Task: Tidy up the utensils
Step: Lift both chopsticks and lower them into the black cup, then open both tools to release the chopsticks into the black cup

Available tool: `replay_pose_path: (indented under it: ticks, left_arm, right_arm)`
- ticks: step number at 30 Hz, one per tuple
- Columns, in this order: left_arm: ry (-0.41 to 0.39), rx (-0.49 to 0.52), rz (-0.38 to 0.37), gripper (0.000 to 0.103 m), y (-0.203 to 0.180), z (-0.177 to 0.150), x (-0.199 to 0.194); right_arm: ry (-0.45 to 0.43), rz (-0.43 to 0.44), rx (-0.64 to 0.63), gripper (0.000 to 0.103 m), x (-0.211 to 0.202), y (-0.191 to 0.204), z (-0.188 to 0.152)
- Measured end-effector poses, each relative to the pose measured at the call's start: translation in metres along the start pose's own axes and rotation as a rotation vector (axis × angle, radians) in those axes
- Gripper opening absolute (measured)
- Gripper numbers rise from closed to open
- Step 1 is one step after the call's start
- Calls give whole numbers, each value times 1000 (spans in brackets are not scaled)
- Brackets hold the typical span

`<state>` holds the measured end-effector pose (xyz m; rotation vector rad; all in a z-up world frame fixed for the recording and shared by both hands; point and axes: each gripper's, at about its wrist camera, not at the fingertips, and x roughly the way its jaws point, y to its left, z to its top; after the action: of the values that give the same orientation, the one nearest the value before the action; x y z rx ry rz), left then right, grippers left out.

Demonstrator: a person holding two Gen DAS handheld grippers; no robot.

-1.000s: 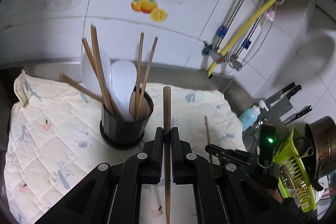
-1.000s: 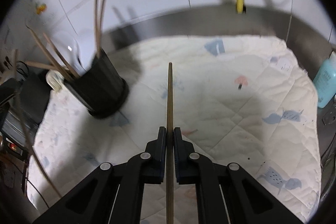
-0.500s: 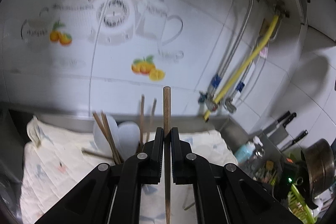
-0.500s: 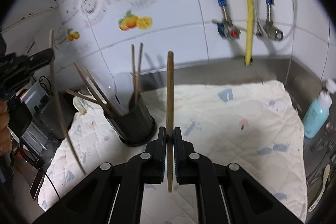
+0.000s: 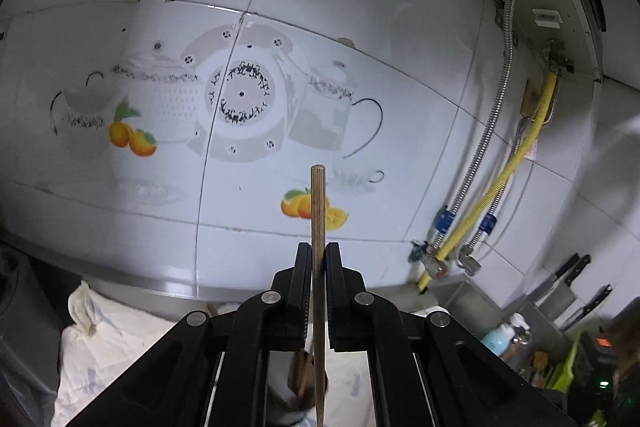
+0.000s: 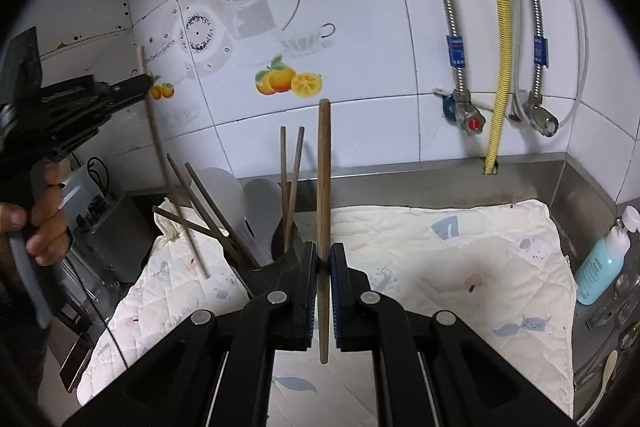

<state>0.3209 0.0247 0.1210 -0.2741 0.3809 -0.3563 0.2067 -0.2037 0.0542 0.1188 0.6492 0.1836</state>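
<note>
**Two grippers, each clamped on one chopstick, raised above a utensil holder**

The left gripper (image 5: 318,259) has its jaws pressed together on a single wooden chopstick (image 5: 318,247); the stick stands nearly upright, its blunt end pointing at the tiled wall (image 5: 360,67) and its thin end hanging down, which suits dropping it point-first into a container. Seen from the right wrist, that same chopstick (image 6: 168,171) hangs slanted beside the dark utensil holder (image 6: 280,251), its tip not yet inside.

The right gripper (image 6: 323,259) likewise pinches a thicker-looking chopstick (image 6: 323,207) at about mid-length, held upright; the middle grip probably keeps the stick from swinging as it is carried.

The utensil holder sits on a quilted cream cloth (image 6: 460,259) on the counter; it already carries several chopsticks (image 6: 290,179) leaning outward and two pale spoon-like paddles (image 6: 262,203); in the left view it is mostly hidden behind the gripper, so its fill cannot be judged there.

By appearance, both sticks are being brought together over the holder for insertion; a blue bottle (image 6: 600,263) stands well apart at the right edge.
</note>
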Motion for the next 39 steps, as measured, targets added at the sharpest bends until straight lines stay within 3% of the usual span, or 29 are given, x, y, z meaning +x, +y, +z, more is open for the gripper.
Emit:
replay_pose_path:
  ticks: [9,26,39]
  left_arm:
    - [-38,51,27,6,8,-13,41]
    - [81,115,59,6,24,-56,73]
    - [143,115,50,8,34,-57,74]
  right_arm:
    - [-8,-4,-8,9,5,9,8]
    - [-171,74,-15,9,18,39,69]
    - [-63,76,-33,9,74,48,57]
